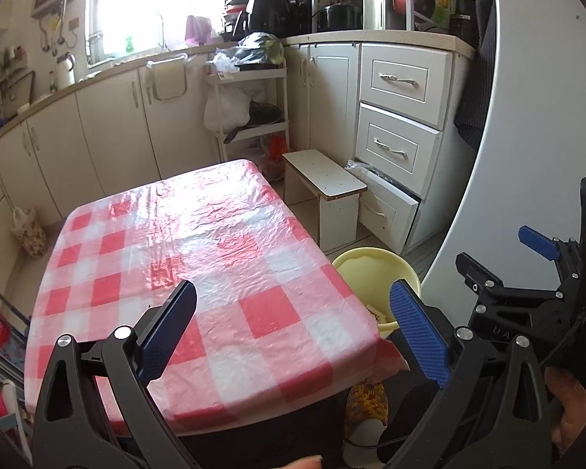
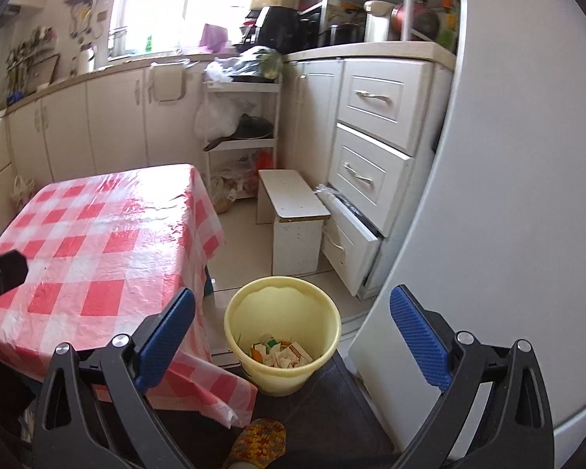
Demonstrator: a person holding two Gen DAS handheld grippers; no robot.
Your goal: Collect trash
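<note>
A pale yellow bin point(image 2: 283, 328) stands on the floor beside the table's right corner; it also shows in the left wrist view point(image 1: 375, 273). Crumpled paper and small cartons of trash point(image 2: 279, 353) lie in its bottom. The table point(image 1: 183, 258) wears a red and white checked plastic cloth; no loose items show on it. My left gripper point(image 1: 293, 320) is open and empty over the table's near right corner. My right gripper point(image 2: 293, 324) is open and empty above the bin; it also shows at the right of the left wrist view point(image 1: 500, 258).
A small white stool point(image 2: 293, 219) stands behind the bin. A bottom drawer point(image 2: 347, 246) hangs open beside it. A white fridge side point(image 2: 508, 195) rises at the right. A shelf trolley point(image 2: 242, 133) with bags stands against the cabinets. A slippered foot point(image 2: 259, 441) is near the bin.
</note>
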